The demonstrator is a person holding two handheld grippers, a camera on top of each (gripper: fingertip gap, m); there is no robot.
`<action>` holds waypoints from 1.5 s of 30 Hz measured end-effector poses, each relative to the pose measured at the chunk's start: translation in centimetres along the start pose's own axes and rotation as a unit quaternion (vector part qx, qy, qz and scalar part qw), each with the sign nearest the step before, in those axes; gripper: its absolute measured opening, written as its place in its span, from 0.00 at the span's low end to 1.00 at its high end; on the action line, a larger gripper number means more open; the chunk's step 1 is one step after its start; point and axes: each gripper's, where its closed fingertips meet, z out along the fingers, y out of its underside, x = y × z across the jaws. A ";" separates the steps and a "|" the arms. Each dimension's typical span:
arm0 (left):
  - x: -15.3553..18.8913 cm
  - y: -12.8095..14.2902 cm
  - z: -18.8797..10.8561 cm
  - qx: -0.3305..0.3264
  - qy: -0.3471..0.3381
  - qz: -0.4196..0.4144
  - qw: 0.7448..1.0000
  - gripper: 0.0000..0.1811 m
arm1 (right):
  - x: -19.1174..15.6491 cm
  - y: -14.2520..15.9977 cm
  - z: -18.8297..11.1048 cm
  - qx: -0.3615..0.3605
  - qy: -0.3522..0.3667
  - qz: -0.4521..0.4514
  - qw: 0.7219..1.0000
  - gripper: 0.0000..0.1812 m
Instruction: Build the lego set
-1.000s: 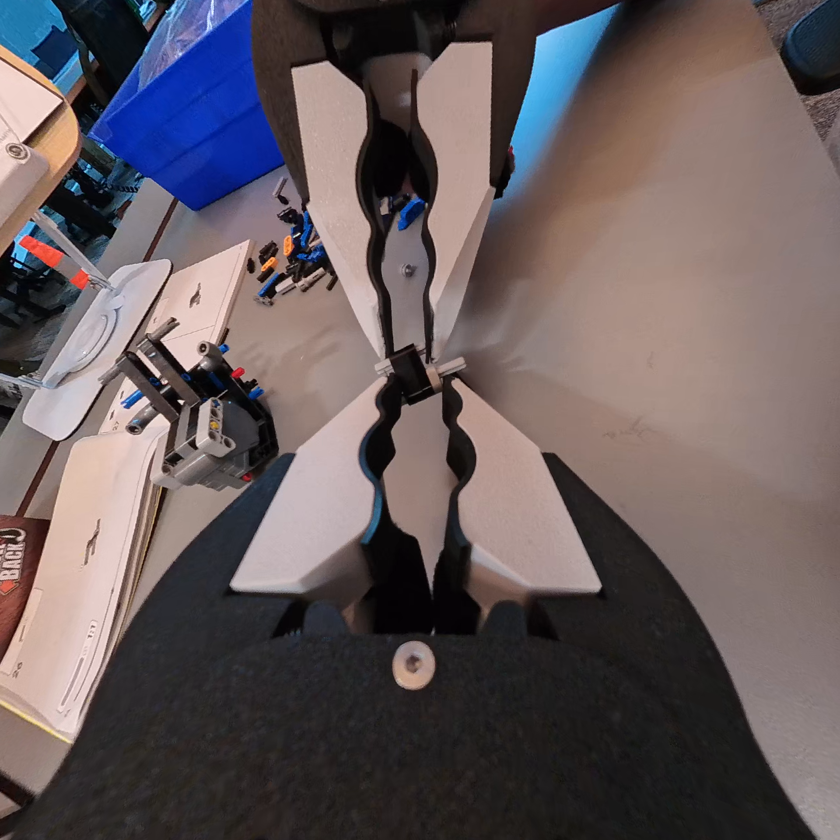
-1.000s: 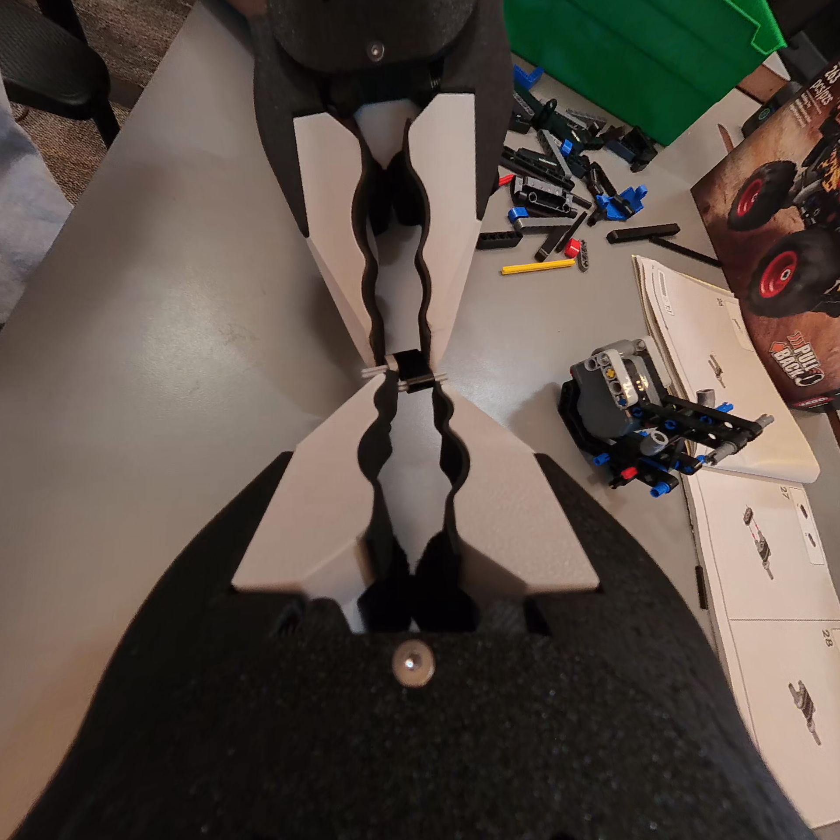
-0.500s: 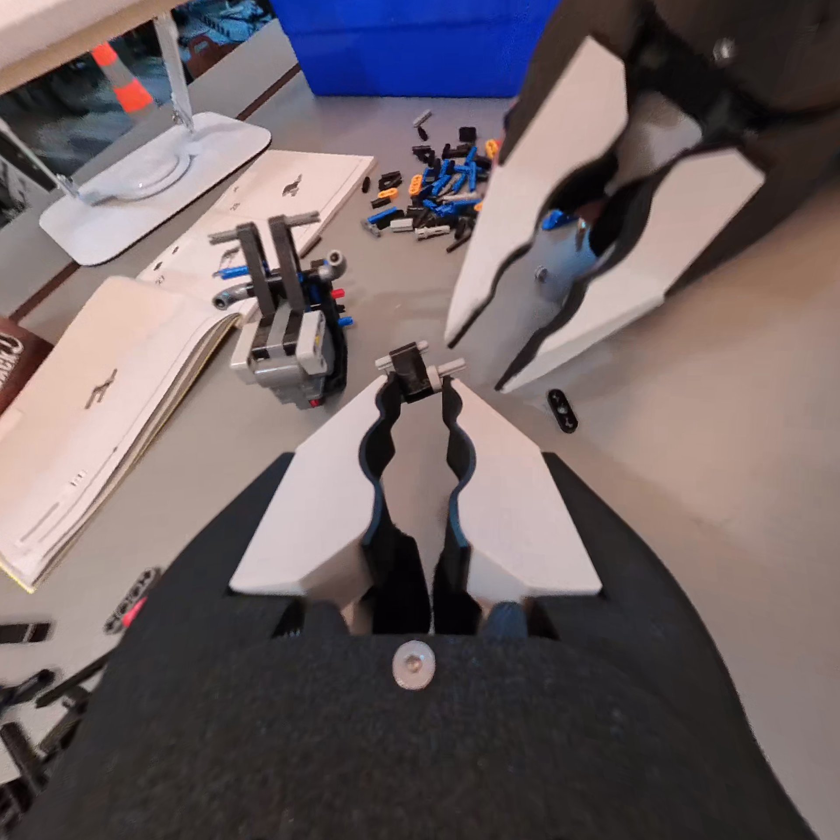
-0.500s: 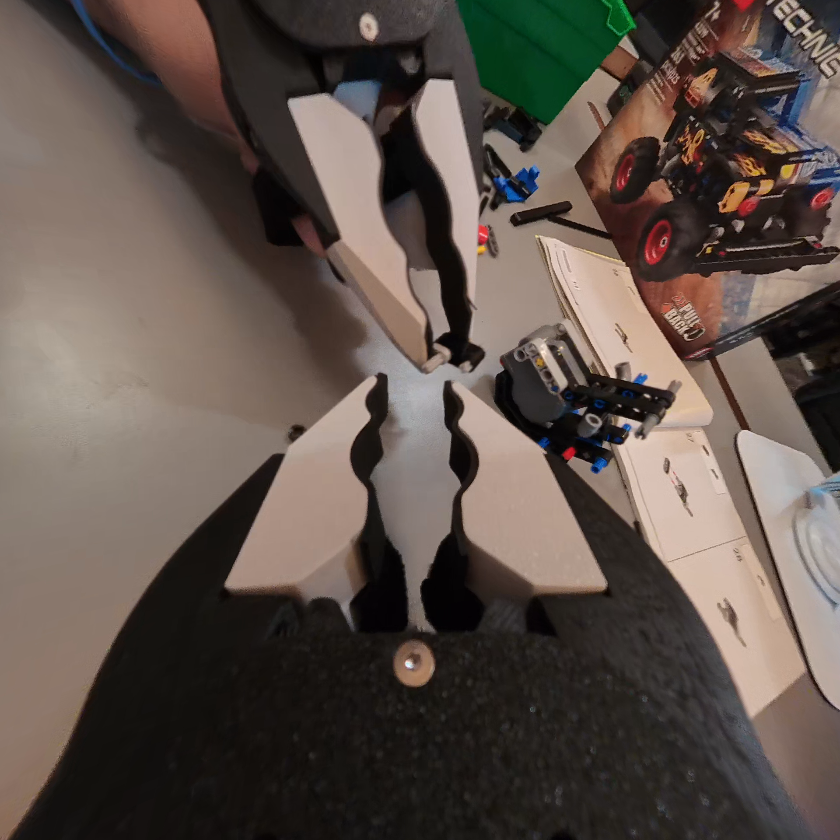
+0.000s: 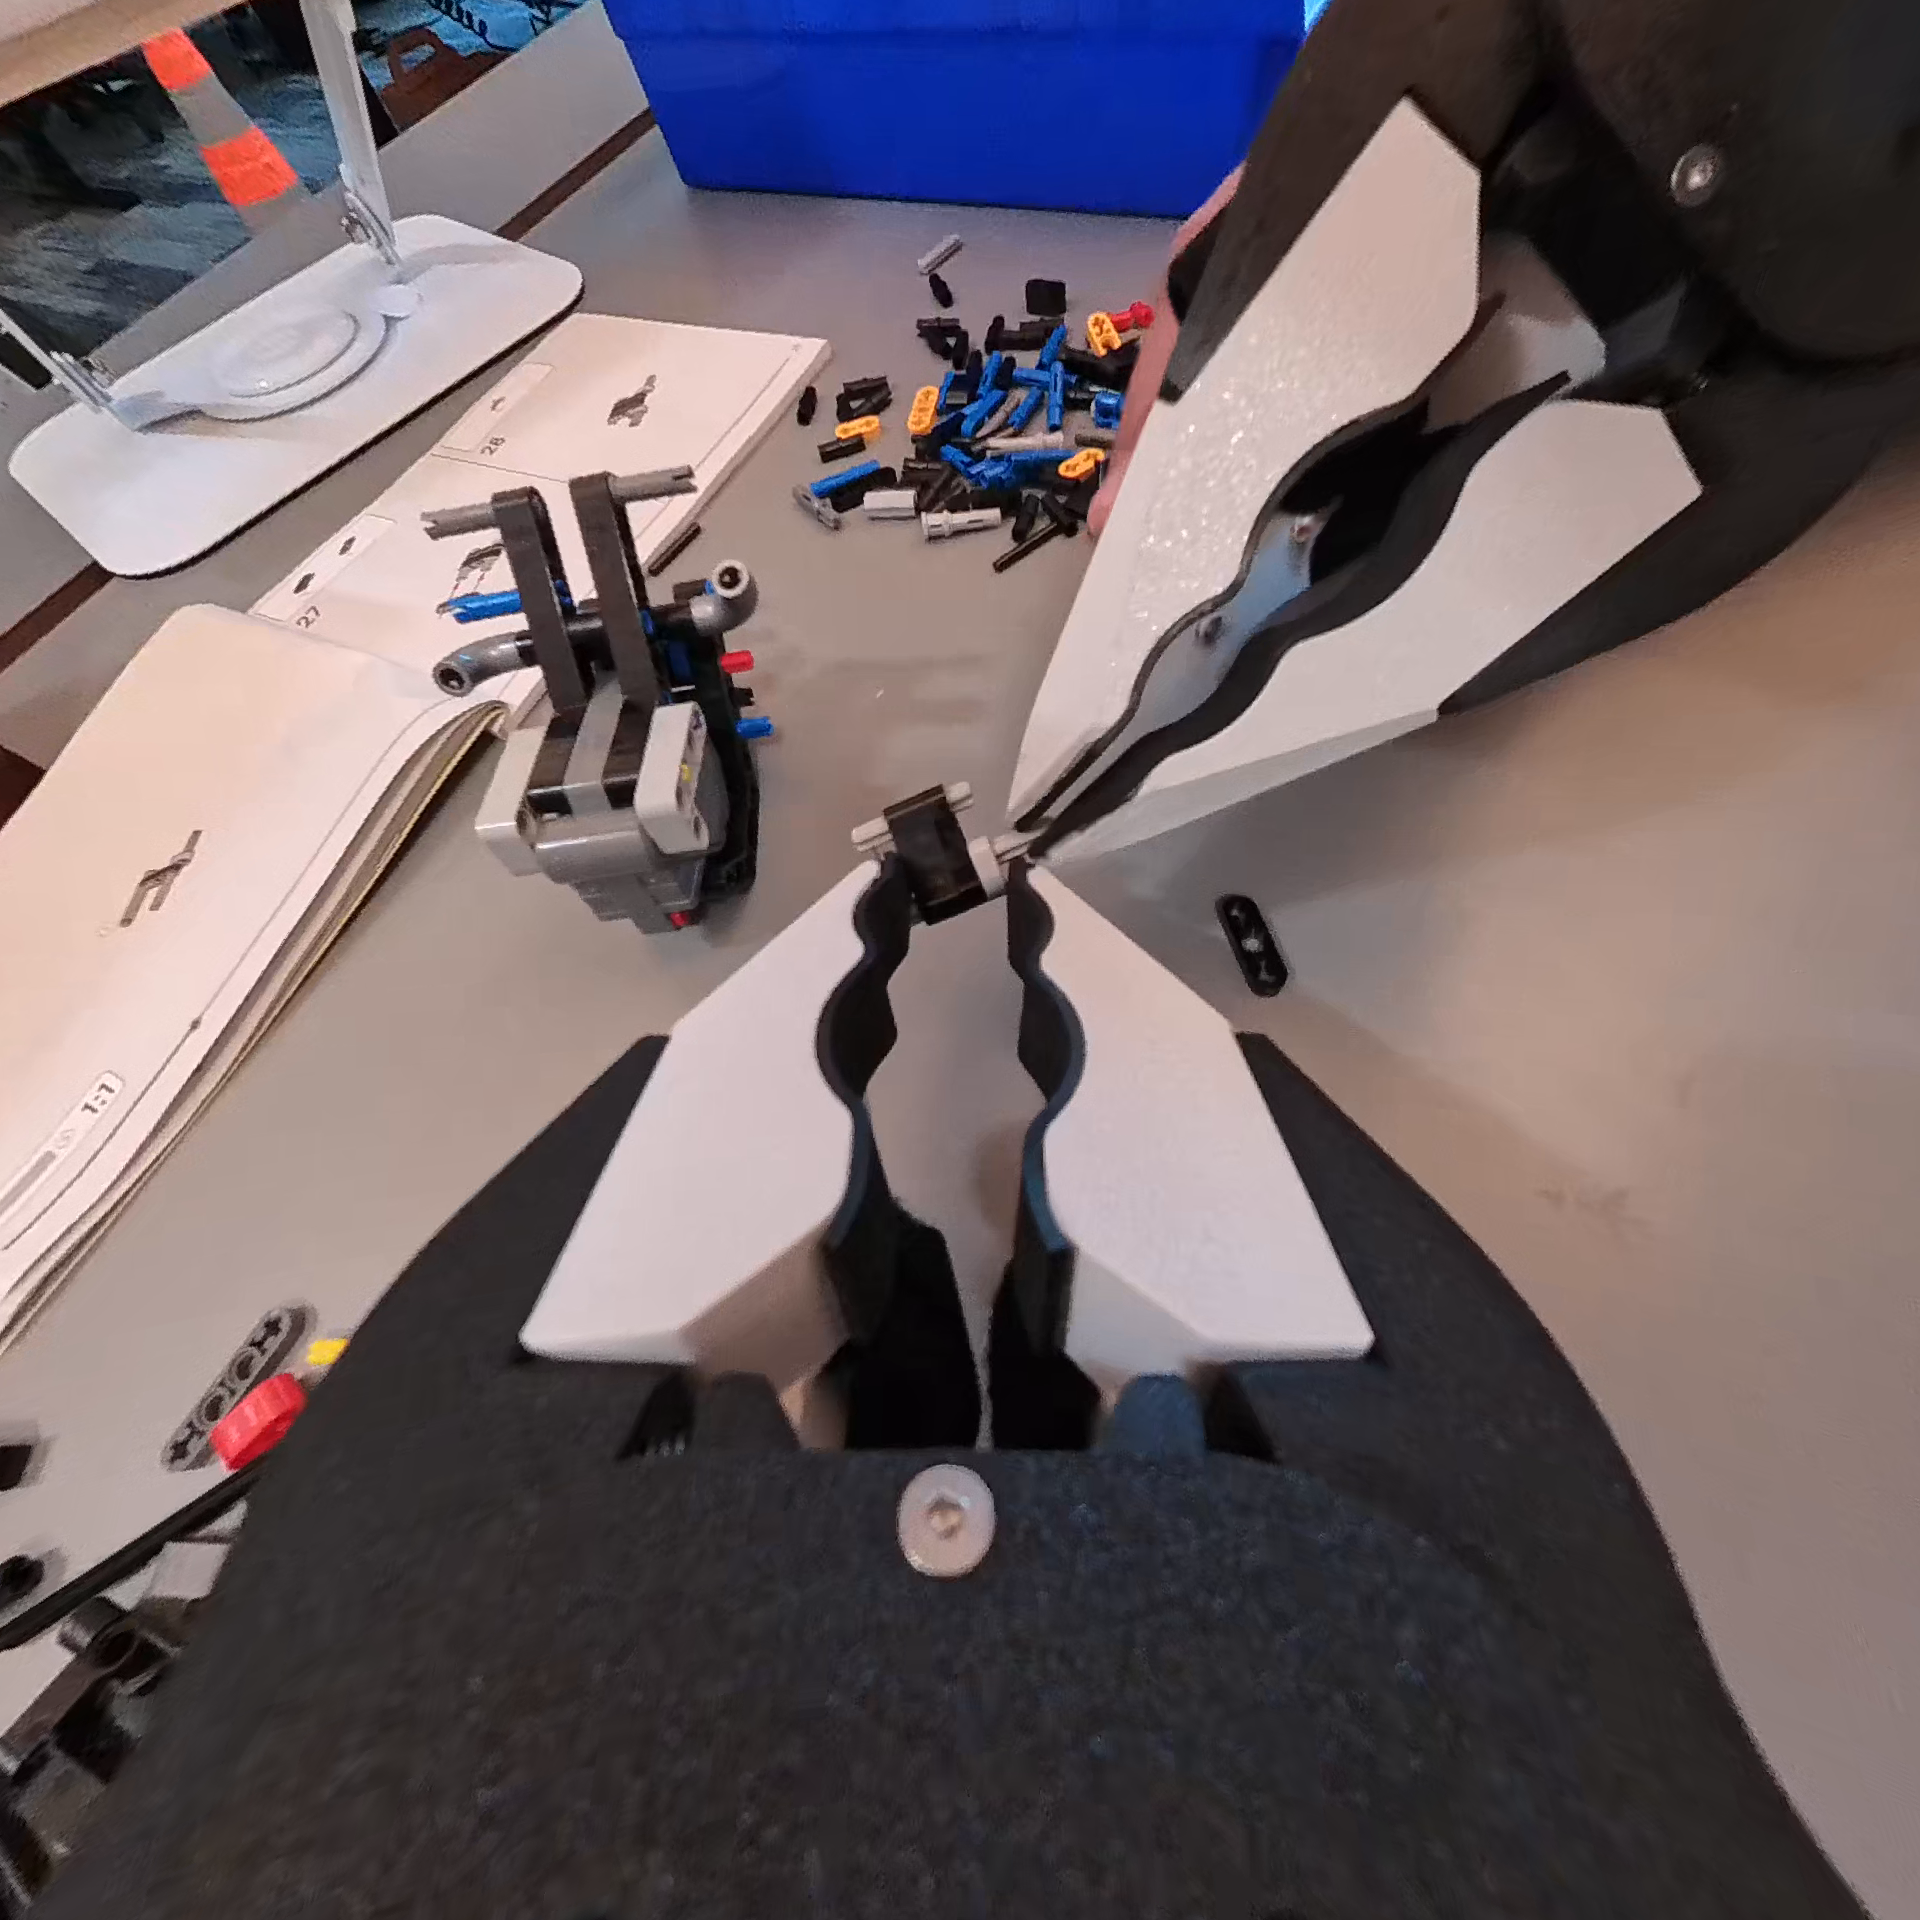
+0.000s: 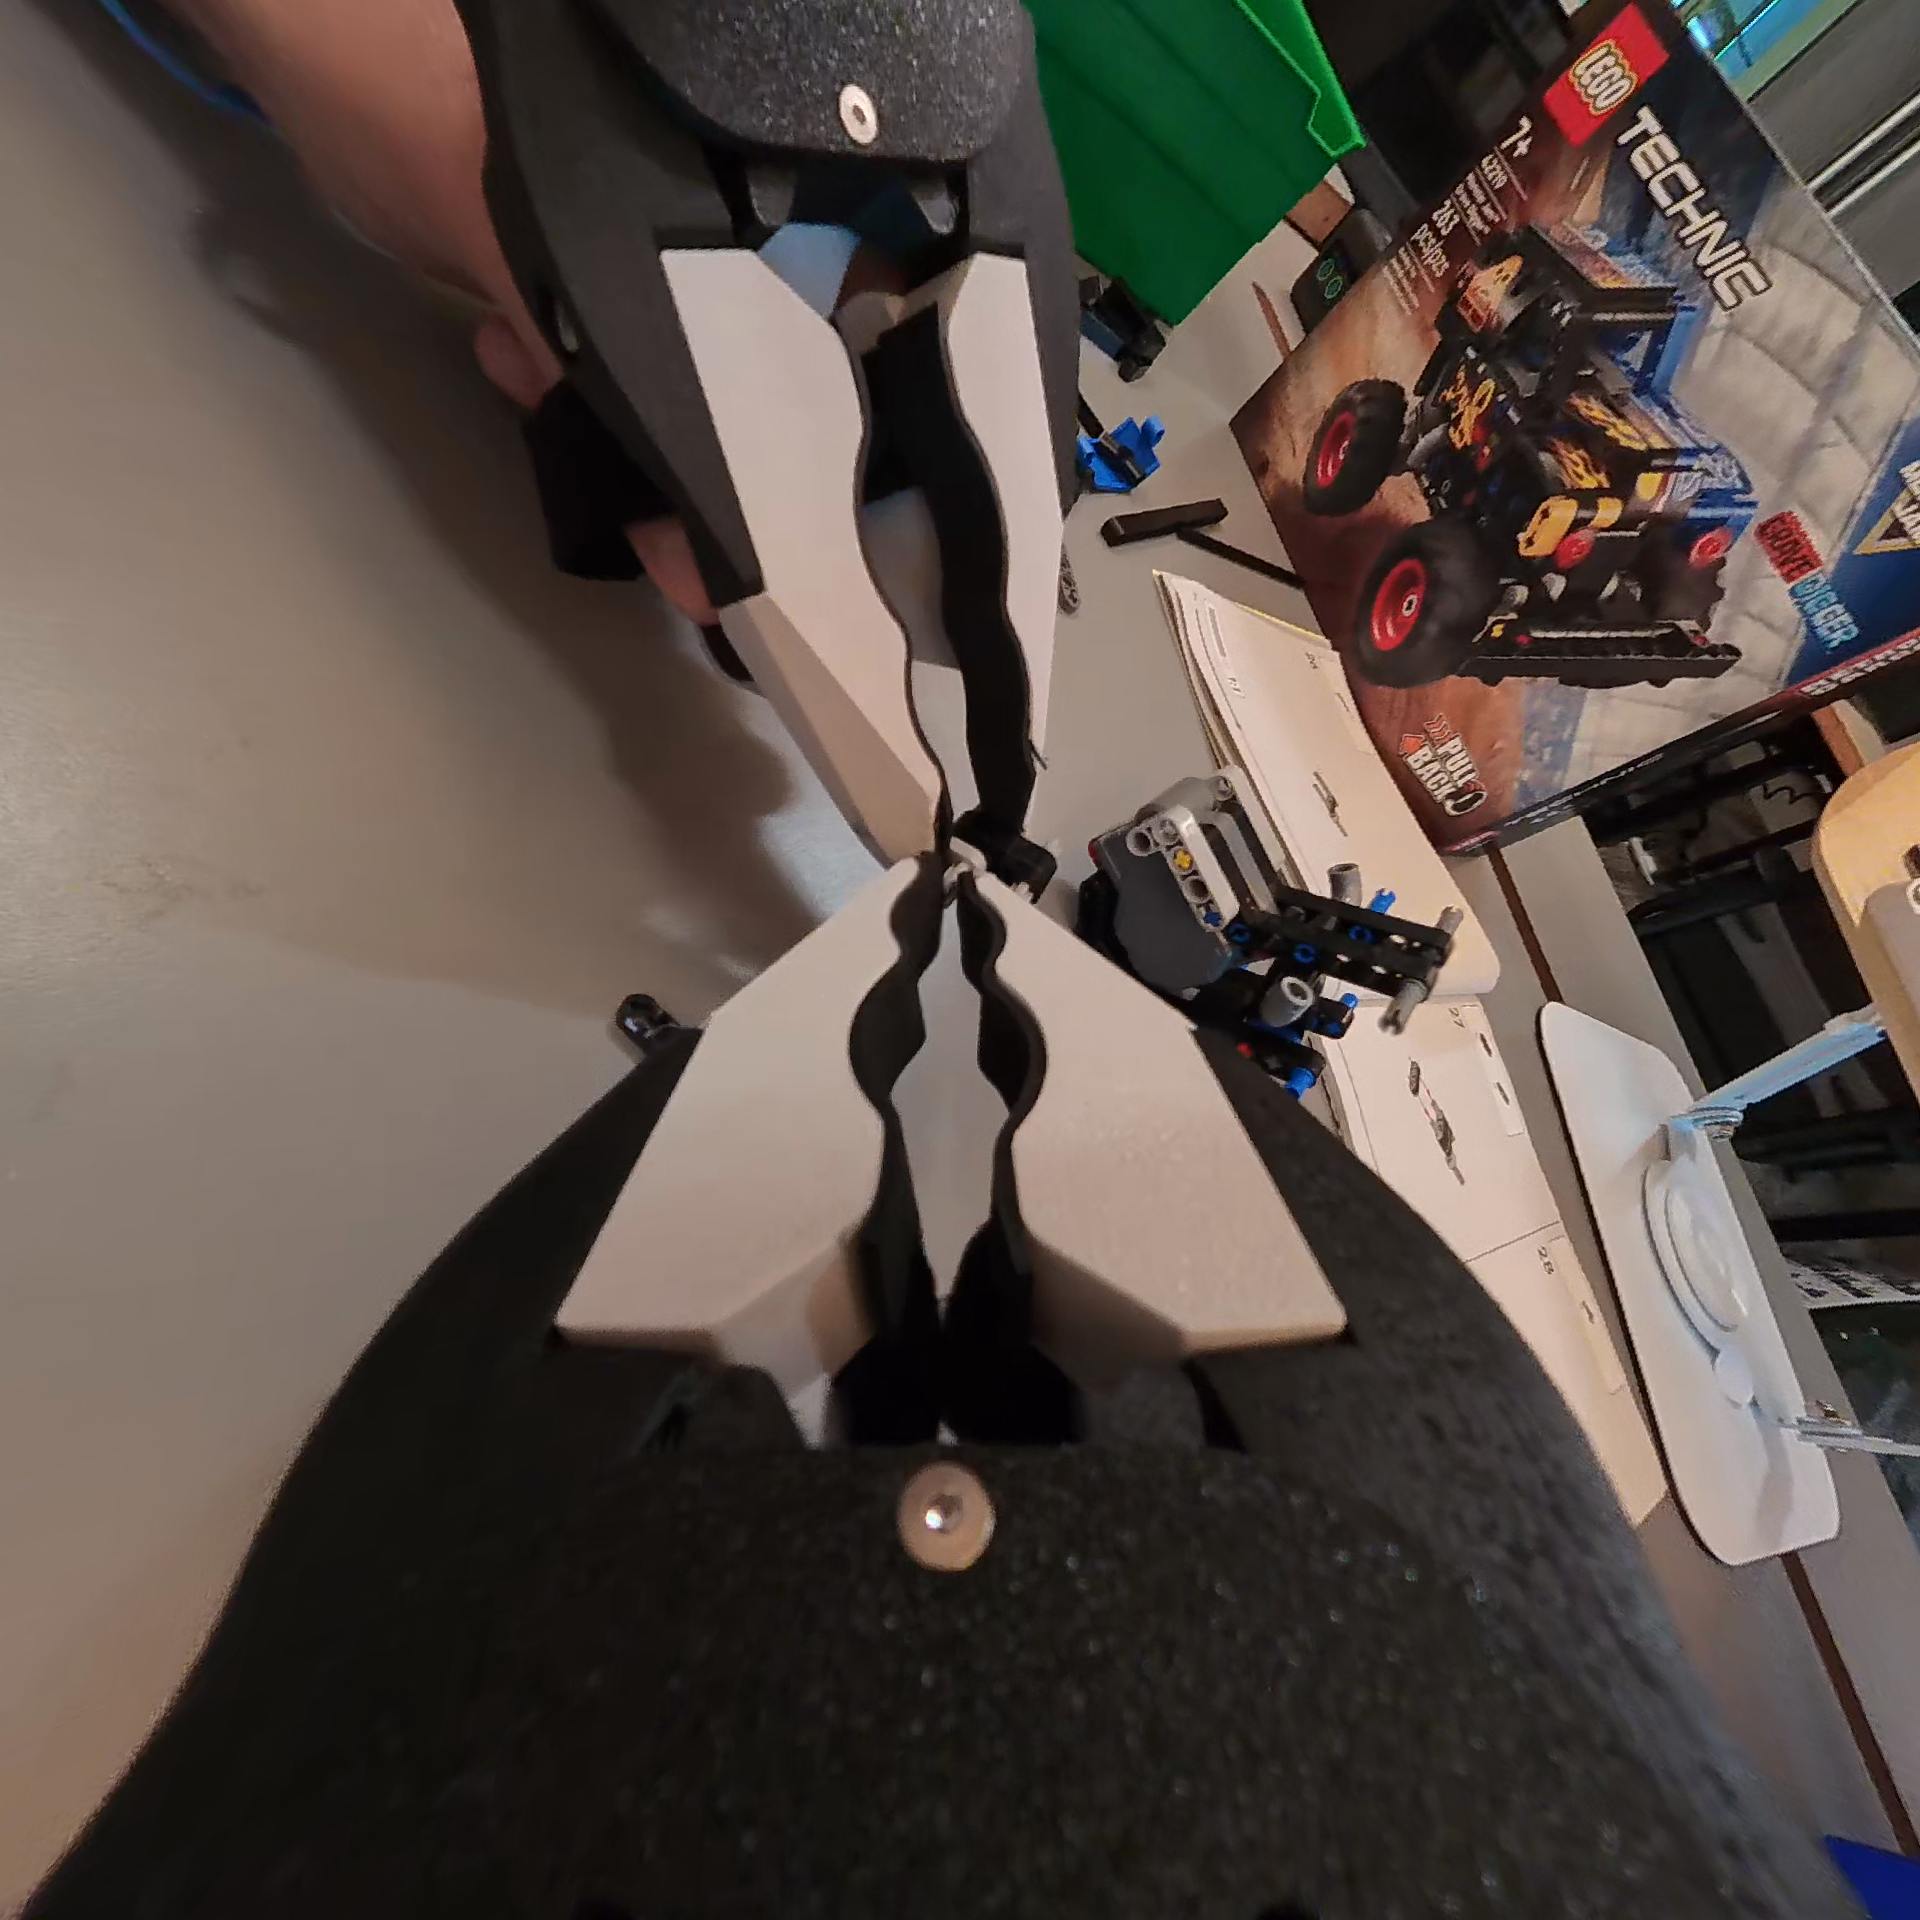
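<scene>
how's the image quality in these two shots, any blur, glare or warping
Left wrist view: sharp centre on the small black piece, smeared lower-left edge, fisheye bending of the table. Right wrist view: soft glare on the table at left, a hard shadow under the left hand-held gripper, blurred lower corners.

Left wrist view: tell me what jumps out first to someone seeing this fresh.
Dead centre, the left gripper pinches a small black piece with grey pins, and the right gripper closes on one pin end. Left of them stands the half-built model, beside an open instruction booklet.
</scene>
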 end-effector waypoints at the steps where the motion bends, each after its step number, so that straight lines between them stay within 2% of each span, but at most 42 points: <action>1: 0.0 -0.1 -0.1 0.003 0.000 0.000 1.000 0.09 | 0.1 -0.1 -0.1 0.004 0.001 0.002 1.000 0.01; 4: 0.2 -0.4 -0.2 0.015 0.010 0.004 1.000 0.10 | 0.6 -0.3 -0.5 0.022 -0.004 0.012 1.000 0.00; 10: 0.8 -0.8 -1.0 0.034 0.035 0.017 0.999 0.10 | 0.8 -0.3 -2.6 0.090 -0.097 0.088 0.987 0.00; 13: 0.8 -0.9 -1.4 0.038 0.041 0.026 0.998 0.10 | 0.2 0.4 -3.2 0.089 -0.166 0.125 0.974 0.00; 16: 0.5 -0.8 -1.4 0.036 0.029 0.034 0.998 0.09 | 1.4 0.6 -2.7 0.083 -0.136 0.180 0.971 0.00; 17: 0.3 -1.0 -1.5 0.040 0.019 0.036 0.998 0.09 | 1.9 0.6 -2.2 0.082 -0.124 0.223 0.963 0.00; 18: 0.2 -1.2 -1.5 0.043 0.007 0.043 0.998 0.09 | 1.6 0.3 -1.8 0.080 -0.148 0.274 0.947 0.01; 20: -0.2 -1.3 -1.4 0.040 -0.032 0.082 0.995 0.09 | 0.4 -0.8 -1.4 0.082 -0.221 0.372 0.898 0.10; 22: -0.3 -1.6 -1.5 0.044 -0.070 0.140 0.987 0.09 | 0.2 -1.7 -1.3 0.103 -0.257 0.430 0.859 0.11; 26: -0.3 -1.8 -1.7 0.039 -0.153 0.277 0.948 0.09 | 0.6 -1.7 -1.1 0.118 -0.266 0.467 0.835 0.11; 28: 0.3 -1.9 -1.5 0.037 -0.169 0.324 0.930 0.09 | 0.5 -2.2 -1.3 0.129 -0.276 0.474 0.826 0.10; 31: 0.8 -2.3 -1.6 0.047 -0.180 0.345 0.920 0.09 | 0.1 -2.0 -1.1 0.117 -0.253 0.430 0.859 0.04; 36: 1.1 -2.7 -1.6 0.060 -0.191 0.363 0.910 0.10 | 0.2 -2.0 -1.5 0.113 -0.234 0.375 0.890 0.04; 39: 1.6 -3.4 -2.1 0.093 -0.159 0.313 0.932 0.16 | 1.3 -1.2 -1.6 0.104 -0.175 0.300 0.932 0.04; 41: 2.0 -3.7 -2.4 0.109 -0.117 0.265 0.951 0.16 | 2.0 -1.2 -2.2 0.119 -0.144 0.236 0.954 0.04; 43: 1.9 -3.8 -2.6 0.121 -0.075 0.200 0.969 0.16 | 2.9 -0.5 -2.8 0.116 -0.082 0.133 0.981 0.04; 45: 1.2 -4.0 -2.7 0.130 -0.044 0.129 0.982 0.16 | 2.9 -0.3 -3.3 0.109 -0.052 0.055 0.991 0.04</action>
